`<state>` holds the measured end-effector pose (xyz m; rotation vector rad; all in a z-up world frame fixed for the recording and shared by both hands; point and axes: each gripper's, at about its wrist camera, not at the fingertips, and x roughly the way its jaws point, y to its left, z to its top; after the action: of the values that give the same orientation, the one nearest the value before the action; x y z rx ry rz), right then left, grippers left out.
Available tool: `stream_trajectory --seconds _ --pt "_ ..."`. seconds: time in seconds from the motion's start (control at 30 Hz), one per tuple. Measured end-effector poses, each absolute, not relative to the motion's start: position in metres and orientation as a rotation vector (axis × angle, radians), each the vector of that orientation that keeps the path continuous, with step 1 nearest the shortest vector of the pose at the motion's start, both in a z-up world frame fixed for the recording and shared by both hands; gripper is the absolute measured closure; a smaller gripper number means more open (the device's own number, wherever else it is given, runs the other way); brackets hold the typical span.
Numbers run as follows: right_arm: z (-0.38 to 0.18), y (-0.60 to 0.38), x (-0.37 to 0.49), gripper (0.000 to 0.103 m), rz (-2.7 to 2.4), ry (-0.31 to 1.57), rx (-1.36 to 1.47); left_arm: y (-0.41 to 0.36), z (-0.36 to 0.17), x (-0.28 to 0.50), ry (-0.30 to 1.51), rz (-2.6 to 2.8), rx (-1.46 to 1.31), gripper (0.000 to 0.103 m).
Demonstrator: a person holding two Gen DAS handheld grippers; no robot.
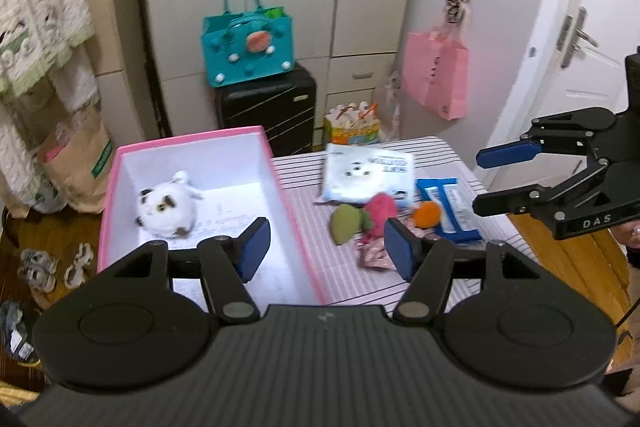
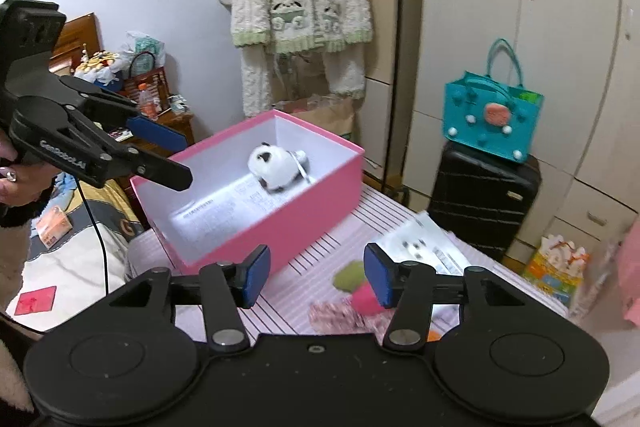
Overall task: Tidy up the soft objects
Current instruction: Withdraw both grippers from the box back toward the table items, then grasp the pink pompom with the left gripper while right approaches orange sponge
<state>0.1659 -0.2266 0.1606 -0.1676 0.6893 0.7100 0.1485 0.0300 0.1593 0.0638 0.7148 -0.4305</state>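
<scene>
A pink box (image 1: 276, 163) (image 2: 280, 215) stands on the striped table (image 1: 344, 279) (image 2: 320, 247). A white plush panda (image 1: 168, 207) (image 2: 276, 165) lies inside it on printed paper. On the table to the right of the box lie a green plush (image 1: 344, 223) (image 2: 348, 277), a pink plush (image 1: 380, 207) (image 2: 364, 301), an orange plush (image 1: 428, 215) and a patterned cloth (image 1: 370, 255) (image 2: 340, 315). My left gripper (image 1: 326, 245) is open and empty above the box's near right edge. My right gripper (image 2: 316, 277) is open and empty above the plush pile; it also shows in the left wrist view (image 1: 480, 181).
A white packet with a panda print (image 1: 368, 175) (image 2: 424, 247) and a blue packet (image 1: 448, 207) lie on the table. A black suitcase (image 1: 268, 111) (image 2: 480, 203) with a teal bag (image 1: 248, 47) (image 2: 492, 119) stands behind. A pink bag (image 1: 436, 75) hangs at right. A bed is on the left.
</scene>
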Motion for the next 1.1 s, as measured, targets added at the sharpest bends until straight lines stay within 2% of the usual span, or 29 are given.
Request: stream_trajectory --seconds 0.67,0.7,0.8,0.97,1.1 --pt "0.094 -0.296 0.162 0.04 0.616 0.701 -0.116 -0.082 0.11 0.153 0.674 -0.524 0.048 0.039" --pt "0.089 -0.299 0.164 0.039 0.62 0.701 -0.11 -0.086 0.106 0.157 0.675 -0.519 0.041 0.039" --pt "0.072 -0.303 0.172 0.025 0.618 0.698 -0.08 -0.092 0.094 0.174 0.694 -0.497 0.003 0.04" --pt "0.037 -0.307 0.185 0.025 0.58 0.679 -0.05 -0.109 0.077 0.194 0.657 -0.396 0.095 0.041" --pt "0.018 -0.306 0.192 0.025 0.544 0.642 -0.047 -0.115 0.058 0.211 0.719 -0.374 0.09 0.041"
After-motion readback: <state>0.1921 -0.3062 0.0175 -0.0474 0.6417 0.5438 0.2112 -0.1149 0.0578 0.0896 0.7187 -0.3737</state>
